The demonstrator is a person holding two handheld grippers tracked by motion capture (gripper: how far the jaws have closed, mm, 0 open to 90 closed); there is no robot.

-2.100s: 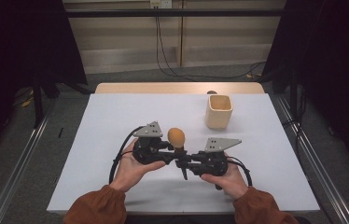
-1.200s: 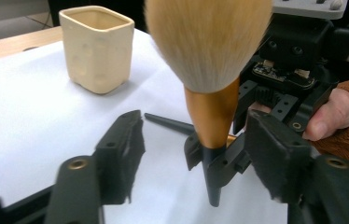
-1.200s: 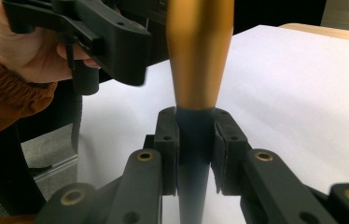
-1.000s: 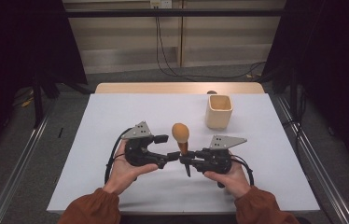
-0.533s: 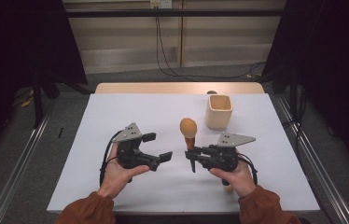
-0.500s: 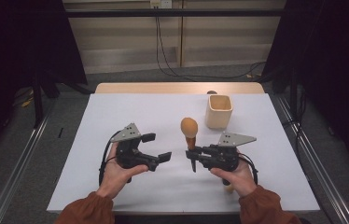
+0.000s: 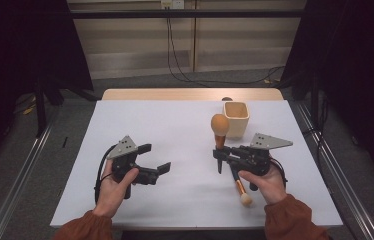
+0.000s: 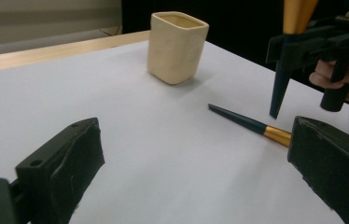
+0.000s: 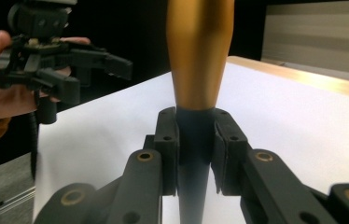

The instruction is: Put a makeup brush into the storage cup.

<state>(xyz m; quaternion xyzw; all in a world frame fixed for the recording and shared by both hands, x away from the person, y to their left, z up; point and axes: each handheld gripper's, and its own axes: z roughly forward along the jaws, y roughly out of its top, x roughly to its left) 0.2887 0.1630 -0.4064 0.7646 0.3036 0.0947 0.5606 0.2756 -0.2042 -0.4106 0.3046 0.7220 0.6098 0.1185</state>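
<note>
A makeup brush (image 7: 219,126) with an orange head and a dark handle stands upright in my right gripper (image 7: 218,154), head up and handle tip down. Its jaws are shut on the handle just below the gold ferrule (image 9: 199,51). A second brush (image 7: 240,187) with a pale head lies flat on the table under the right hand; its dark handle (image 8: 247,124) points toward the left gripper. My left gripper (image 7: 158,157) is held at the left, apart from both brushes. Its jaws have just been opening and stand wide with nothing between them (image 8: 198,140).
A cream square cup (image 7: 236,119) stands upright at the back right of the white table (image 7: 175,125), just behind the held brush. A wooden strip runs along the far edge. Metal rails line the floor on both sides.
The left gripper has let go of the brush, opened its jaws and drawn away to the left. The right gripper has carried the upright brush to the right, closer to the cup.
</note>
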